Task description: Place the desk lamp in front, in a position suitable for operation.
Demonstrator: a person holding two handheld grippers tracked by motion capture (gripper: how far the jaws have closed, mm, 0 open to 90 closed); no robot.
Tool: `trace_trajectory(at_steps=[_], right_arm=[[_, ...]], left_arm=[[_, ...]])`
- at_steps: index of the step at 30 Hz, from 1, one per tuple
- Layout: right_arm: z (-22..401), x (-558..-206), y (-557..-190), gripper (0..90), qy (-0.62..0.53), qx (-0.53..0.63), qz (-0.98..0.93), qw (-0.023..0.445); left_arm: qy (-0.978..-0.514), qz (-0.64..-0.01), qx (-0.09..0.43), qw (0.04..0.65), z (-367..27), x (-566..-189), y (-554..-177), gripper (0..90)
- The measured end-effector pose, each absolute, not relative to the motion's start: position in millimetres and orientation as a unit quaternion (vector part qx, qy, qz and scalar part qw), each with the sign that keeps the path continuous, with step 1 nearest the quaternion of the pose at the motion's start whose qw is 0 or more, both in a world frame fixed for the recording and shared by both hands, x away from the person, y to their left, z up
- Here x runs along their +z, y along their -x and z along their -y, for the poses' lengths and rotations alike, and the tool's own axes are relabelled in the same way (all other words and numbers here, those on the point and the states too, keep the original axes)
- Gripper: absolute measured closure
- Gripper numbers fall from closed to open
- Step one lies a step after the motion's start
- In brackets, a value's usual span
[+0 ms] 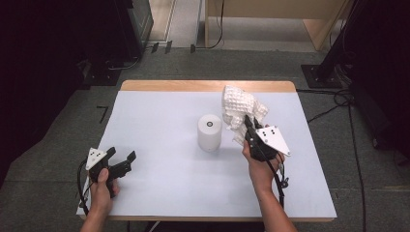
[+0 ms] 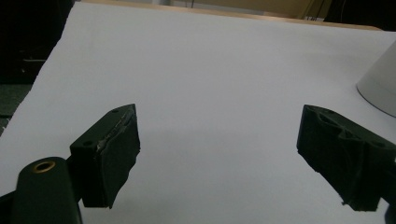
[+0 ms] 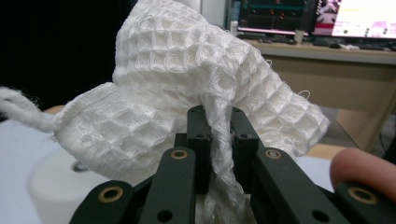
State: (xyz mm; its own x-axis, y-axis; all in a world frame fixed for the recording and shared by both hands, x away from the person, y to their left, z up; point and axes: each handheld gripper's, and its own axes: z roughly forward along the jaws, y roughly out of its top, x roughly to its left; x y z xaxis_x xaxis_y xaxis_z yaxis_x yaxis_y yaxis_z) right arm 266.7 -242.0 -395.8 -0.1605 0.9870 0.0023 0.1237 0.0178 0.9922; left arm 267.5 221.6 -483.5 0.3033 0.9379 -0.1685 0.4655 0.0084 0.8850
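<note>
My right hand-held gripper [image 1: 248, 126] was clamped on the white waffle cloth [image 1: 240, 108], held above the tabletop [image 1: 159, 116]; the white cylinder [image 1: 210, 132] stood at nine o'clock, my left hand-held gripper [image 1: 120, 160], jaws apart, farther off

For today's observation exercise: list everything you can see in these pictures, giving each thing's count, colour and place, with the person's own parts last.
waffle cloth: one, white, bunched and lifted over the table's right half, pinched in the right gripper
cylinder: one, white, upright near the table's middle, left of the cloth
table: one, white top with a wooden far edge
monitors: lit, on a desk behind, in the right gripper view
left gripper: one, black, near left of the table, fingers wide apart, nothing between them
right gripper: one, black, closed on the cloth
hands: two, left hand, right hand
</note>
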Motion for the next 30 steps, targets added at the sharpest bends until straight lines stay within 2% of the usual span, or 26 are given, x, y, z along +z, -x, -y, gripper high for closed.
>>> trace_trajectory(at_steps=[8,12,24,28,30], right_arm=[[266,-425,-275,82.3,-0.526,0.467,-0.574,0.419],[276,-444,-280,82.1,-0.552,0.454,-0.580,0.391],[277,-468,-286,80.2,-0.573,0.429,-0.603,0.352],[280,-468,-286,74.4,-0.579,0.431,-0.600,0.344],[282,-467,-285,64.6,-0.584,0.436,-0.598,0.334]], left_arm=[[-0.658,-0.534,0.252,0.468,-222,-484,-268,13.5],[-0.657,-0.534,0.251,0.468,-222,-484,-267,13.5],[-0.655,-0.536,0.251,0.470,-222,-484,-267,13.5],[-0.655,-0.535,0.251,0.470,-222,-484,-267,13.5],[-0.655,-0.535,0.251,0.470,-222,-484,-267,13.5]])
